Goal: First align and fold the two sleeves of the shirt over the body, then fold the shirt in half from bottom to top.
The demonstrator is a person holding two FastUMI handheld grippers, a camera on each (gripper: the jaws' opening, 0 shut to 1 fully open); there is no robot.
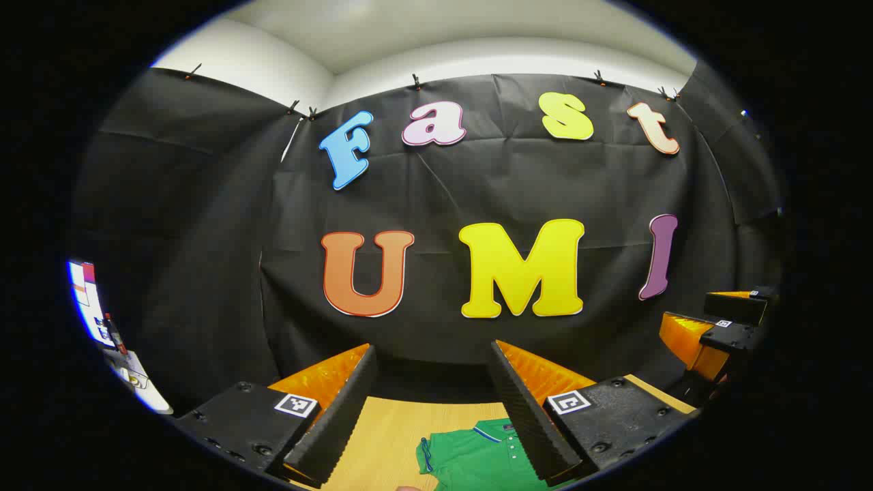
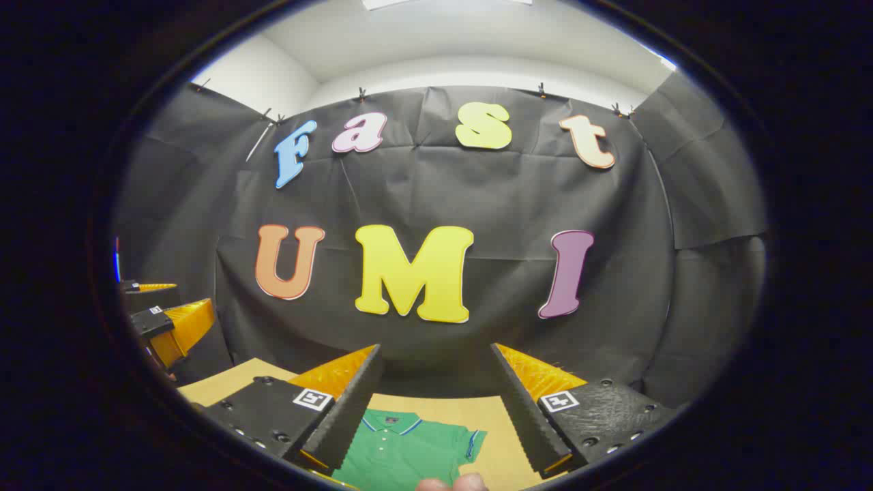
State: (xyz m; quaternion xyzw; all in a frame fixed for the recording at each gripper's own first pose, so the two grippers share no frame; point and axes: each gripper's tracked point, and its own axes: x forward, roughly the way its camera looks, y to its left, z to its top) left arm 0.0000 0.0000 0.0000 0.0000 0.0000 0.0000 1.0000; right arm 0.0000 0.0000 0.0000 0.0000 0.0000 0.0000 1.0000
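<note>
Gaping hand-held grippers (image 1: 433,402) (image 2: 436,402) above shirt (image 2: 402,447).

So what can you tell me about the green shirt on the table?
The green shirt is a short-sleeved polo that looks like soft knit cloth. It has a collar with a thin blue stripe, a row of small buttons below the collar, and blue trim at the sleeve ends. It lies flat on the light wooden table, collar toward the black wall, sleeves still spread out, not yet folded. Both grippers are held above it and open, not touching it. Its lower part is out of view.
</note>
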